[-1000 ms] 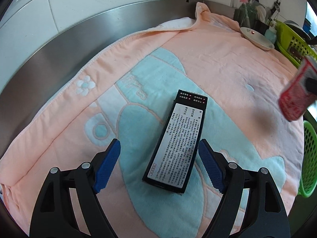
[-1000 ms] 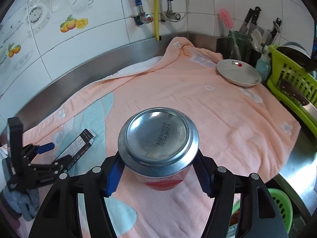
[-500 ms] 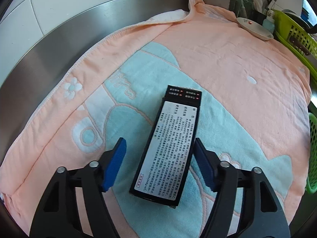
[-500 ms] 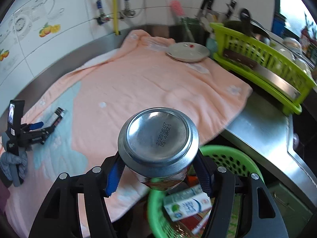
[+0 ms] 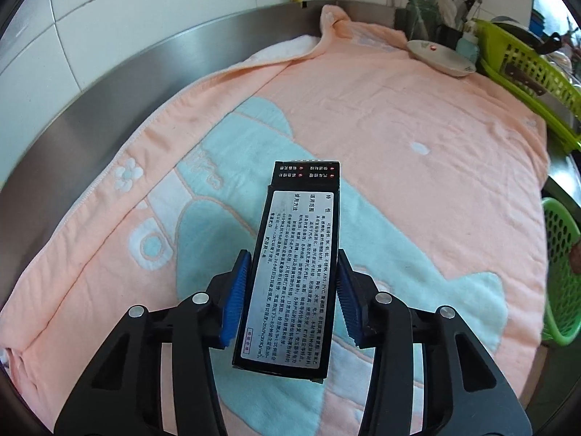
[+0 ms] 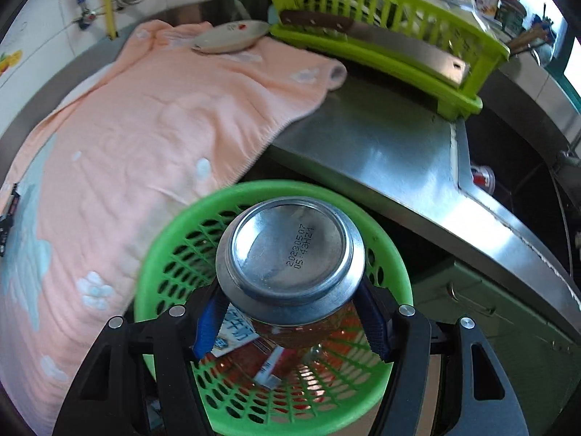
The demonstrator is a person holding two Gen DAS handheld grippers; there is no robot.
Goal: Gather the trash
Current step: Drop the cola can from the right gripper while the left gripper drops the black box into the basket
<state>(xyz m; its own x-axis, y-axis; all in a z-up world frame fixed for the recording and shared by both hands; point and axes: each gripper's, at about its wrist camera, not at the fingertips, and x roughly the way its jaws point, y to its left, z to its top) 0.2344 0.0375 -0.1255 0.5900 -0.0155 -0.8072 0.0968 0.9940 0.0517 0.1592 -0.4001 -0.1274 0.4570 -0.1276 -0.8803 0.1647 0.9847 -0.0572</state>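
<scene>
Left claw: your left gripper (image 5: 292,290) is clamped on the long black box (image 5: 296,265), blue pads pressed against both long sides, printed label facing up.
Where the box sits: it runs straight out ahead between the fingers, over the blue patch of the peach towel (image 5: 417,116); can't tell if it's resting on the cloth or lifted off it.
Right claw: your right gripper (image 6: 290,312) is squeezing the can (image 6: 290,254), silver bottom with the stamped date code pointing at the camera.
Below the can: the round green basket (image 6: 170,232) is right under and ahead of the fingers, with cartons and wrappers inside.
Only the right view shows: what's in the basket, plus the steel counter (image 6: 381,160) and the lime dish rack (image 6: 381,21) further ahead.
Only the left view shows: the box label up close; the basket (image 5: 561,276) is just a sliver off to the claw's right.
</scene>
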